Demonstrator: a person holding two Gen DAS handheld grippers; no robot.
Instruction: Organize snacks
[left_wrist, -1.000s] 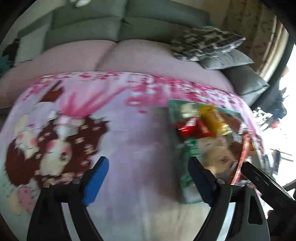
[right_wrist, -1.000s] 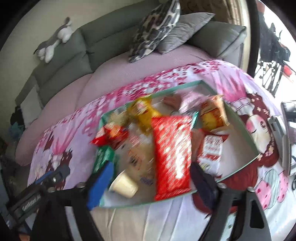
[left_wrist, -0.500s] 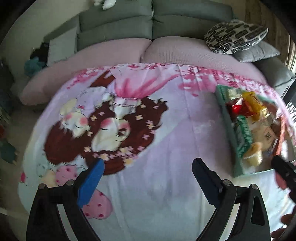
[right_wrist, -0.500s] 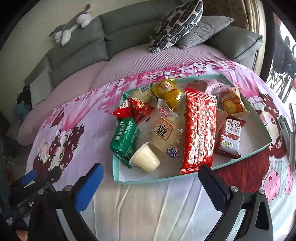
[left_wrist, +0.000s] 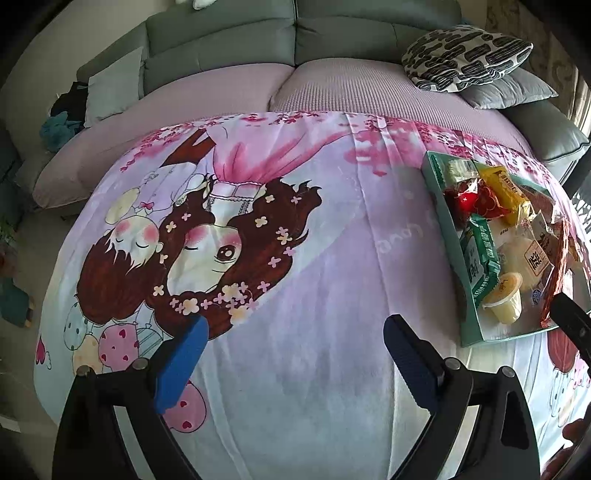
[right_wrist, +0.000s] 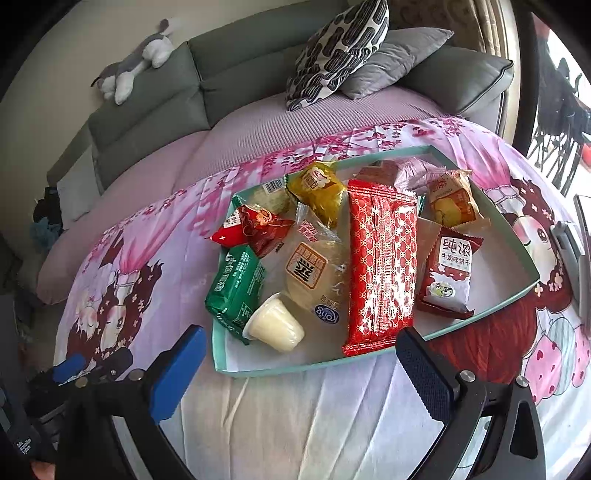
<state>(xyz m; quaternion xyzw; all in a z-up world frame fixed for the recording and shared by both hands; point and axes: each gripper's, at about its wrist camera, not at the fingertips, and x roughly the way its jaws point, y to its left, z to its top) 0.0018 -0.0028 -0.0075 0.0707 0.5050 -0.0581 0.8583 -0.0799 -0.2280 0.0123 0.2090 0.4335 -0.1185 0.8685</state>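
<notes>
A shallow teal tray (right_wrist: 258, 369) (left_wrist: 441, 206) lies on a pink cartoon-print cloth (left_wrist: 303, 288) and holds several snacks: a long red wafer pack (right_wrist: 380, 266), a green pack (right_wrist: 236, 288), a jelly cup (right_wrist: 275, 326), a clear pastry pack (right_wrist: 314, 273), a yellow pack (right_wrist: 321, 188) and a dark red biscuit pack (right_wrist: 448, 273). My right gripper (right_wrist: 299, 373) is open and empty just in front of the tray's near edge. My left gripper (left_wrist: 295, 362) is open and empty over bare cloth, left of the tray.
A grey sofa with a lilac seat cover (left_wrist: 332, 85) stands behind the table. Patterned and grey cushions (right_wrist: 343, 51) lie on it at the right, and a plush toy (right_wrist: 136, 66) rests on its back. A phone-like object (right_wrist: 583, 251) lies at the cloth's right edge.
Both grippers have pulled back and up from the tray. The left view now takes in the whole cloth with the tray far right. The right view shows the full tray sharply.
</notes>
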